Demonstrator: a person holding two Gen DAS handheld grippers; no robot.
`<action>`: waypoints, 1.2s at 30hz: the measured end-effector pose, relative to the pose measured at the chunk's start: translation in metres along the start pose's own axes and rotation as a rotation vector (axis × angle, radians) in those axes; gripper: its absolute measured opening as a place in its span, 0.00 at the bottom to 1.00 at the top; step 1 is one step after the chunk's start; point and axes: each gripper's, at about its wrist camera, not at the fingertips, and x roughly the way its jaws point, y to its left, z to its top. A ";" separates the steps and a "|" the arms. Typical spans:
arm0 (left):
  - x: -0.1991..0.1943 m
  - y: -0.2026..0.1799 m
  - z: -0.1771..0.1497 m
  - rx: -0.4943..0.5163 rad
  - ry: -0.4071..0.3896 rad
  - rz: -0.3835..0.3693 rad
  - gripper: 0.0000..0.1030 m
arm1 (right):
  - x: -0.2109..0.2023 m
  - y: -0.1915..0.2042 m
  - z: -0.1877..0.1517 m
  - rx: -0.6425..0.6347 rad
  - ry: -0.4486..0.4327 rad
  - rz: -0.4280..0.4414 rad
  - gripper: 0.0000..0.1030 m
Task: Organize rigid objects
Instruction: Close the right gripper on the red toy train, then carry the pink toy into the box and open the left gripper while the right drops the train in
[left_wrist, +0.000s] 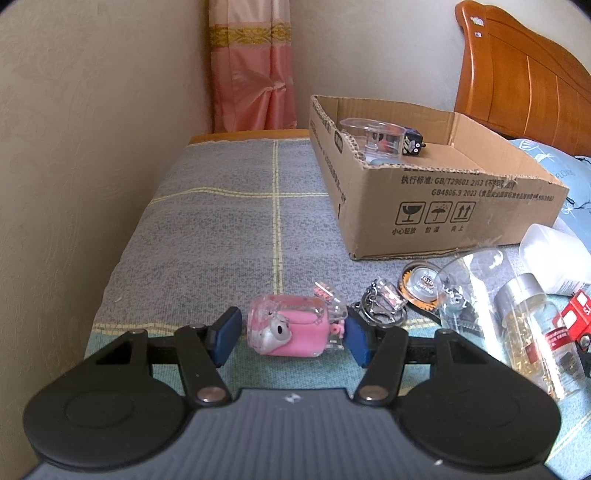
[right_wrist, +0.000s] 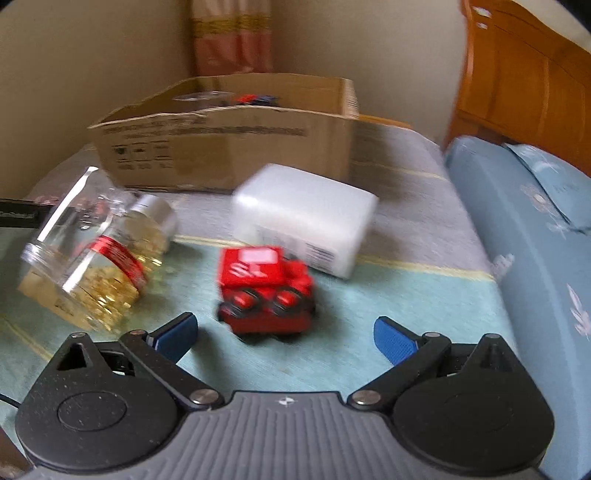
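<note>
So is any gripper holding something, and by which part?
Left gripper: pink toy between its pads, but a gap shows on one side, so no firm hold. Right gripper: nothing.

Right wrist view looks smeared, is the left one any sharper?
Yes: the left wrist view is crisp, the print on the cardboard box legible; the right wrist view is motion-blurred, the red toy truck and white box soft-edged.

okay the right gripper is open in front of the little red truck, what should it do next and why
Probably ease the right gripper forward so the pads straddle the red toy truck, then close. The truck sits just beyond its open fingertips, untouched, and the cardboard box waits behind.
</note>
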 end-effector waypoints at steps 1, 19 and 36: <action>0.000 0.000 0.000 0.000 0.001 0.000 0.57 | 0.002 0.003 0.003 -0.013 -0.006 0.008 0.92; -0.008 -0.005 0.011 0.095 0.100 -0.082 0.48 | -0.005 0.006 0.024 -0.124 0.018 0.081 0.59; -0.045 -0.018 0.047 0.225 0.165 -0.114 0.48 | -0.031 -0.010 0.048 -0.246 0.041 0.217 0.29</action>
